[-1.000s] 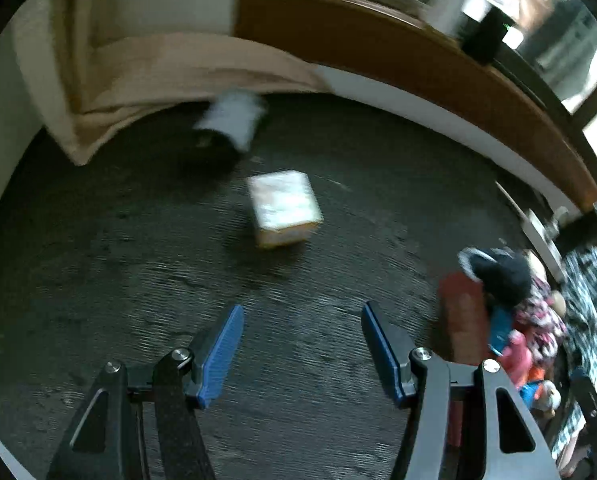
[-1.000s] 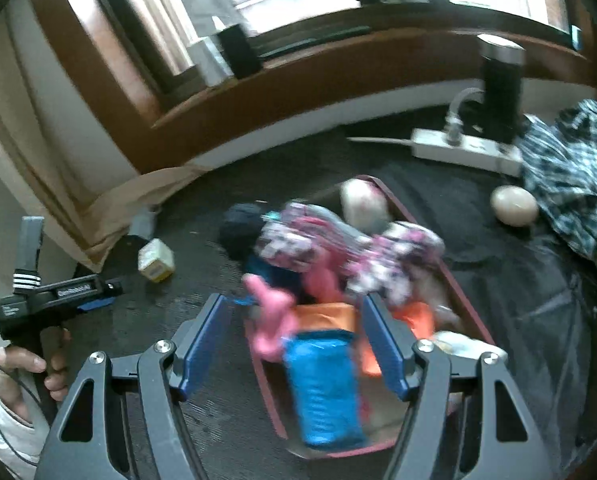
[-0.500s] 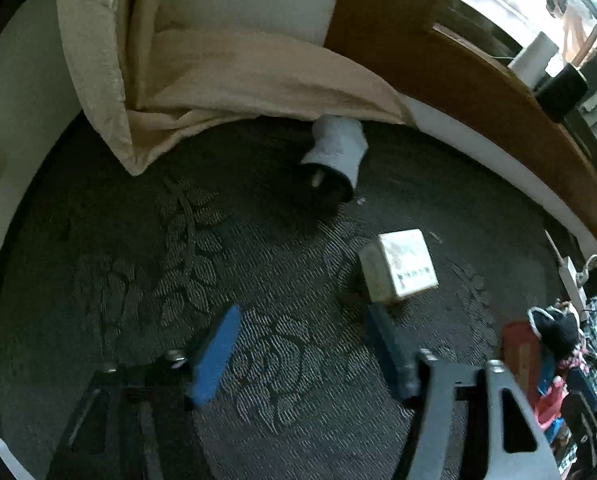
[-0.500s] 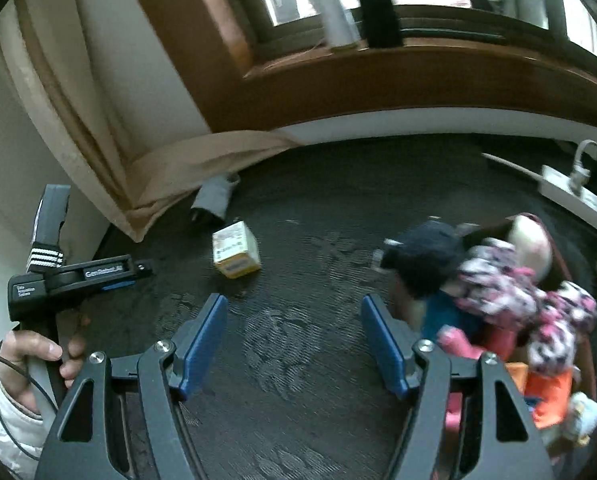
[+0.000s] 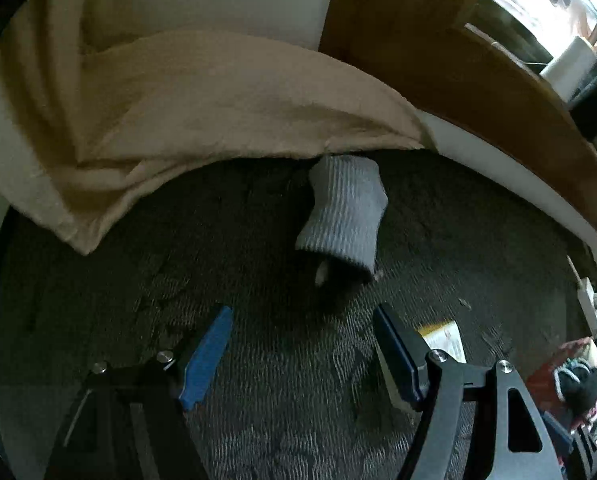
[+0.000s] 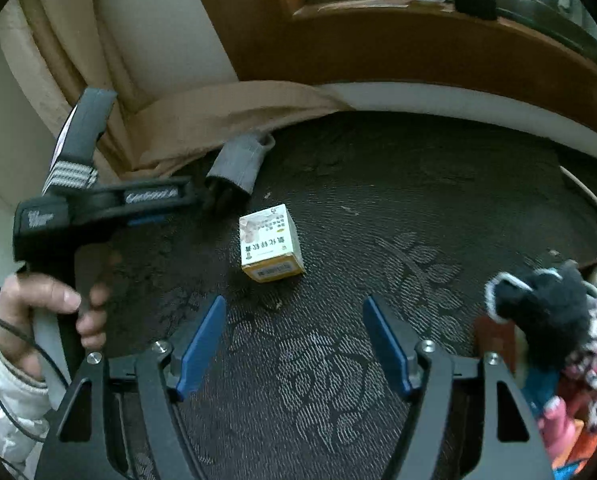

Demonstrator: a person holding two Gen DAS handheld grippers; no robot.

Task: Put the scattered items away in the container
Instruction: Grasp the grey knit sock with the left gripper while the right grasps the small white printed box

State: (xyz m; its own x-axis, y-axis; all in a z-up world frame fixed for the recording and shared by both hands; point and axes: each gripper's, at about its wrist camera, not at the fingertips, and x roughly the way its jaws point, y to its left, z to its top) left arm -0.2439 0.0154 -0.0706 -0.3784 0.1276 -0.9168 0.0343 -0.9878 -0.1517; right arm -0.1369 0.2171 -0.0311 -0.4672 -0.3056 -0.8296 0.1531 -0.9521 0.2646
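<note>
Two fisheye views, each looking forward along a handheld tool's two blue-padded fingers, low over a dark patterned carpet. The left tool camera sits close to the floor, facing a beige curtain and wall, with a grey ribbed sock just ahead. The right tool camera sits farther back, facing the same corner, and takes in the left tool's body held in a hand. Both views share the sock, the curtain, a small printed box, the wooden window ledge and the heaped container's edge at far right.
</note>
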